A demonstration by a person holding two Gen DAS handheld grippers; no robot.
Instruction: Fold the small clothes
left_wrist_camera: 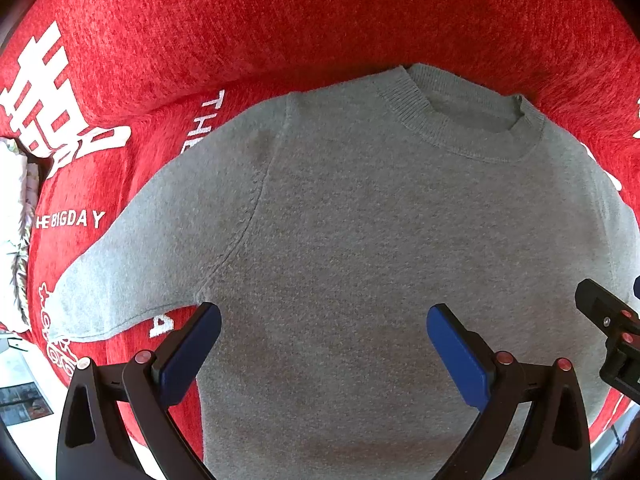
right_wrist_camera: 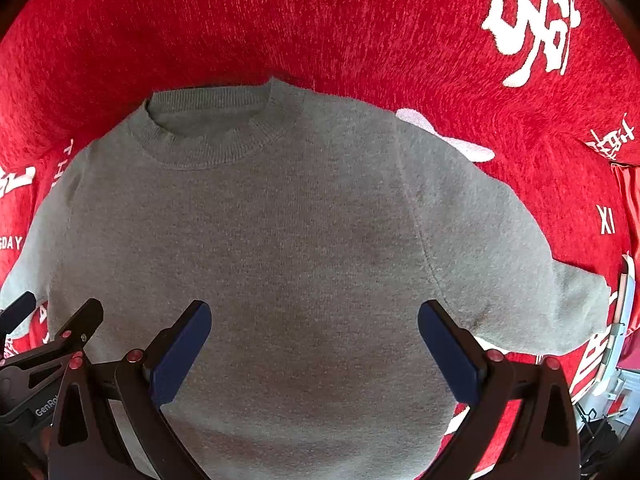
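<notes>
A small grey knit sweater [left_wrist_camera: 360, 220] lies flat, front up, on a red cloth, neck away from me. Its left sleeve [left_wrist_camera: 120, 280] spreads out to the left; its right sleeve [right_wrist_camera: 540, 280] spreads to the right in the right wrist view. The sweater [right_wrist_camera: 280, 240] fills that view too. My left gripper [left_wrist_camera: 324, 316] is open and empty above the sweater's lower body. My right gripper [right_wrist_camera: 314, 312] is open and empty, also above the lower body. Part of the right gripper [left_wrist_camera: 612, 328] shows at the right edge of the left view, and the left gripper [right_wrist_camera: 44, 352] at the left edge of the right view.
The red cloth [left_wrist_camera: 280, 20] with white characters and lettering covers the surface all around the sweater. A pale patterned fabric [left_wrist_camera: 16, 220] lies at the far left edge. The cloth's edge and some white clutter [right_wrist_camera: 620, 340] show at the far right.
</notes>
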